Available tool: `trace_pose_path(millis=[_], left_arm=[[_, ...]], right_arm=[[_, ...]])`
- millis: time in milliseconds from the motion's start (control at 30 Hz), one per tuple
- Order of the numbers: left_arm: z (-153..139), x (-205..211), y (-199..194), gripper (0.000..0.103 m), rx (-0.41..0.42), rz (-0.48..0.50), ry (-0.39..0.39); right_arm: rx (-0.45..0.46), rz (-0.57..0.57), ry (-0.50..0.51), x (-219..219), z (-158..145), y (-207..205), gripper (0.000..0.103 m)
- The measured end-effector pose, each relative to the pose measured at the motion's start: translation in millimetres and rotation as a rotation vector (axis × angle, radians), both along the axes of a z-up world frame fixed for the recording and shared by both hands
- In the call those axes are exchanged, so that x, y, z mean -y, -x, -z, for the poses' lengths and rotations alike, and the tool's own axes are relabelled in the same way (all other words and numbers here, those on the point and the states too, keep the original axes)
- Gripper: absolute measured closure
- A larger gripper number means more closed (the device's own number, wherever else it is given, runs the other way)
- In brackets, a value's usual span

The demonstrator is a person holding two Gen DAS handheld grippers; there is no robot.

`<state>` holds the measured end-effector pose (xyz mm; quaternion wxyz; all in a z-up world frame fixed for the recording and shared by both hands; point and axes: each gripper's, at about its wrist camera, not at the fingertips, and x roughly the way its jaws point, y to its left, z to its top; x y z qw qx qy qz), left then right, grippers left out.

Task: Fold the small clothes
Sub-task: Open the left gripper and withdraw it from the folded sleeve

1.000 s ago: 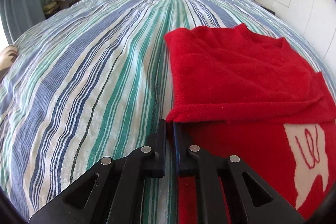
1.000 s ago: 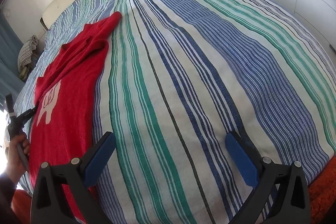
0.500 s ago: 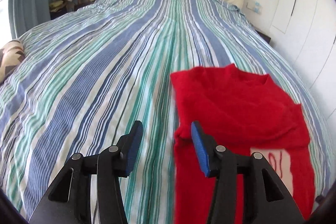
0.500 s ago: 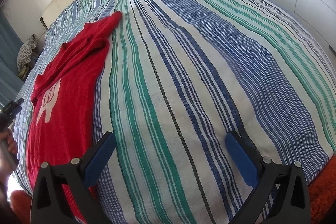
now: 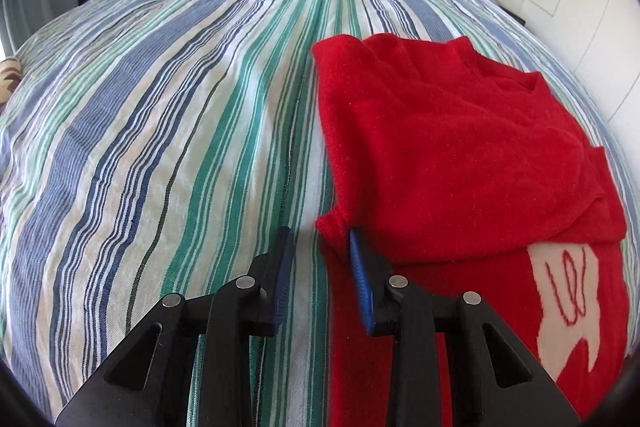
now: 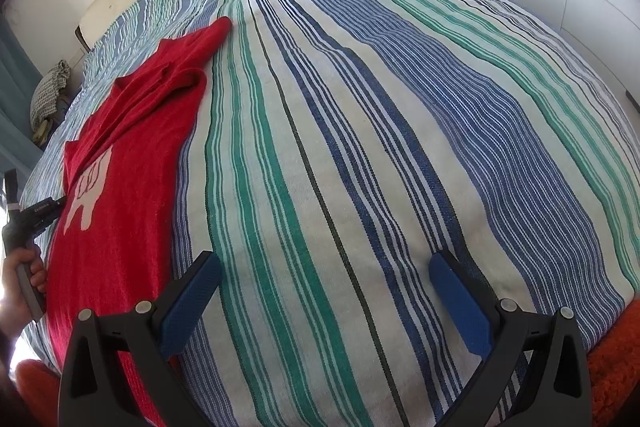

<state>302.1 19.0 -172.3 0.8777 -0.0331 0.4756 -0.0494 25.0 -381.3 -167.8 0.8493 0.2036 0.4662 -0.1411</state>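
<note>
The left claw [image 5: 318, 253] sits low in the middle of its view, jaws partly apart and just been narrowing, with the folded corner of the red sweater [image 5: 448, 155] at the inner face of its right-hand pad [image 5: 360, 283]. Only the sweater's left edge and striped bedspread [image 5: 160, 147] show in the gap, and the pads do not look pressed on cloth, so I read it as released but closing in. The right claw [image 6: 320, 291] hangs at the bottom of its own view with both blue pads spread wide over bare bedspread, gripping nothing.

The sweater lies on the right half of the left view, its upper part already turned down over the body so that 1 thick fold edge runs across just above the pale design [image 5: 568, 291]. In the right view it stretches along the left side, with 1 sleeve reaching toward the upper middle.

The step in hand looks like taking hold of that folded corner for the next fold. The move probably calls for pinching every layer at the corner, then carrying it across without dragging the lower cloth.

Open bedspread fills the left of the left view and most of the right view, giving wide room. The bed's near edge [image 6: 580, 339] falls away at the lower right of the right view.
</note>
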Motion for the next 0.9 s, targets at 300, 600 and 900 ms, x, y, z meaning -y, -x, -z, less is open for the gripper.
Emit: trace_pose_path(millis=[300, 600, 900], left_arm=[[-4, -24, 21, 0.072, -0.06, -0.013, 0.126], [-34, -43, 132, 0.021, 0.004, -0.027, 0.109], [-16, -81, 172, 0.017, 0.012, -0.174, 0.167]], right_arm=[[0.015, 0.004, -0.021, 2, -1, 4, 0.0], [-0.008, -0.011, 0.019, -4, 0, 0, 0.0], [-0.028, -0.019, 0.094, -14, 6, -3, 0.0]])
